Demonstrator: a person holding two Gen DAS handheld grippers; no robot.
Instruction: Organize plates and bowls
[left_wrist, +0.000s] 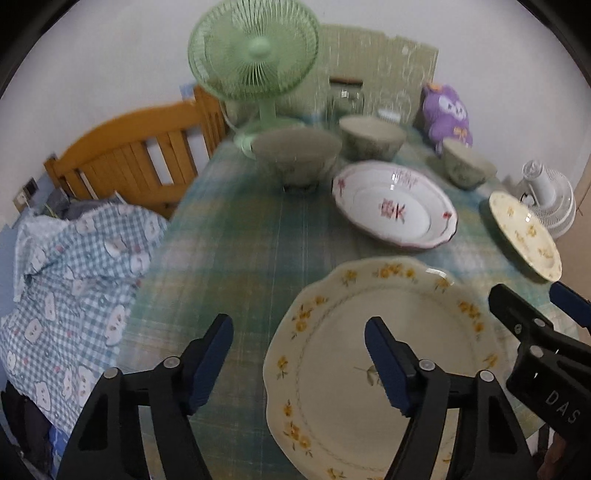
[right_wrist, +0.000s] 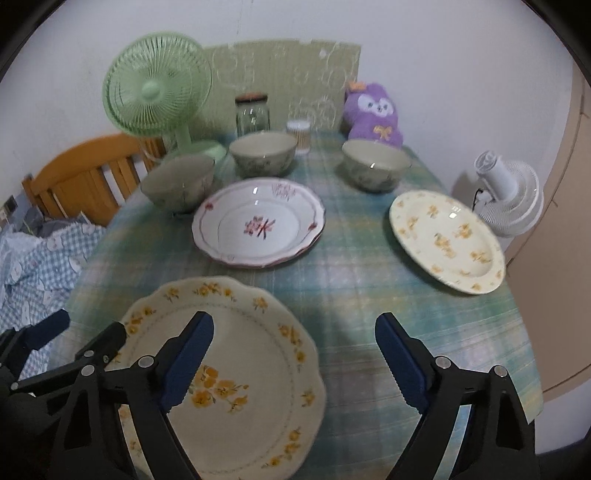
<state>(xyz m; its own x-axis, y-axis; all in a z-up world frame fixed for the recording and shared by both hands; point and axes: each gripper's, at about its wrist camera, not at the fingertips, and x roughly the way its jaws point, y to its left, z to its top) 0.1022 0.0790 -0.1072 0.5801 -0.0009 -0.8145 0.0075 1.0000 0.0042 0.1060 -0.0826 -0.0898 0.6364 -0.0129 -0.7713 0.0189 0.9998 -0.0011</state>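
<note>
A large cream plate with yellow flowers (left_wrist: 369, 369) (right_wrist: 236, 376) lies at the table's near edge. A white plate with pink flowers (left_wrist: 395, 206) (right_wrist: 258, 225) lies mid-table, stacked on another. A smaller yellow-flowered plate (left_wrist: 524, 232) (right_wrist: 447, 240) lies at the right. Three green bowls (left_wrist: 295, 155) (left_wrist: 371, 136) (left_wrist: 467, 164) (right_wrist: 181, 182) (right_wrist: 263, 153) (right_wrist: 375, 164) stand behind. My left gripper (left_wrist: 299, 362) is open over the large plate's left rim. My right gripper (right_wrist: 295, 358) is open over its right rim; it also shows in the left wrist view (left_wrist: 532, 306).
A green fan (left_wrist: 255, 66) (right_wrist: 159, 88), a glass jar (right_wrist: 252, 114), a small cup (right_wrist: 298, 136) and a purple plush (left_wrist: 447, 114) (right_wrist: 373, 114) stand at the back. A white fan (right_wrist: 509, 199) is off the right edge. A wooden bed frame (left_wrist: 136, 155) and checked bedding (left_wrist: 74, 295) lie to the left.
</note>
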